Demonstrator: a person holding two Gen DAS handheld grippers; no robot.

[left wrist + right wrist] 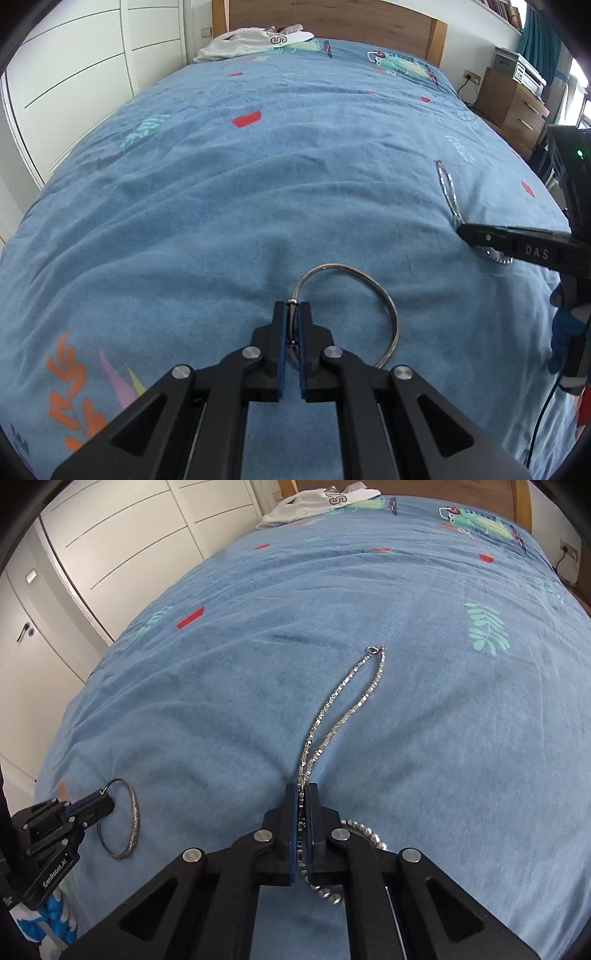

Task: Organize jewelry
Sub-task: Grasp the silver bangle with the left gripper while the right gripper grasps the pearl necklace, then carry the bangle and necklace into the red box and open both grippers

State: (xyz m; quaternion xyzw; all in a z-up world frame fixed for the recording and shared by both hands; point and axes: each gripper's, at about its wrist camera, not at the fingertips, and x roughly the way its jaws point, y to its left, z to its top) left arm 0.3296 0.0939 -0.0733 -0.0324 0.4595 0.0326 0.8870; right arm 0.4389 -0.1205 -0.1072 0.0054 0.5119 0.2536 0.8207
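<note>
Both grippers are down on the blue bedspread (258, 177) at once, each clamped on a piece of jewelry. The left gripper (293, 314) has its blue pads pinched on the rim of a silver bangle (384, 295) — the ring lies flat on the cover, curving away ahead and to the right of the fingers, so the grip sits at its near-left edge. The right gripper (303, 797) is closed on a silver chain necklace (354, 686), caught partway along: two strands run straight ahead from the fingertips toward the headboard, ending at the clasp, while a loose curl of links spills out behind and to the right of the jaws.

The chain's long axis lines up with the right gripper's own pointing direction, so a lift would, I'd judge, drag that long doubled tail across the fabric before it hangs free. The bangle is rigid and should come up whole. The two pieces lie side by side, near each other but apart, each in its own gripper's hold. No box or tray for them is in view.
</note>
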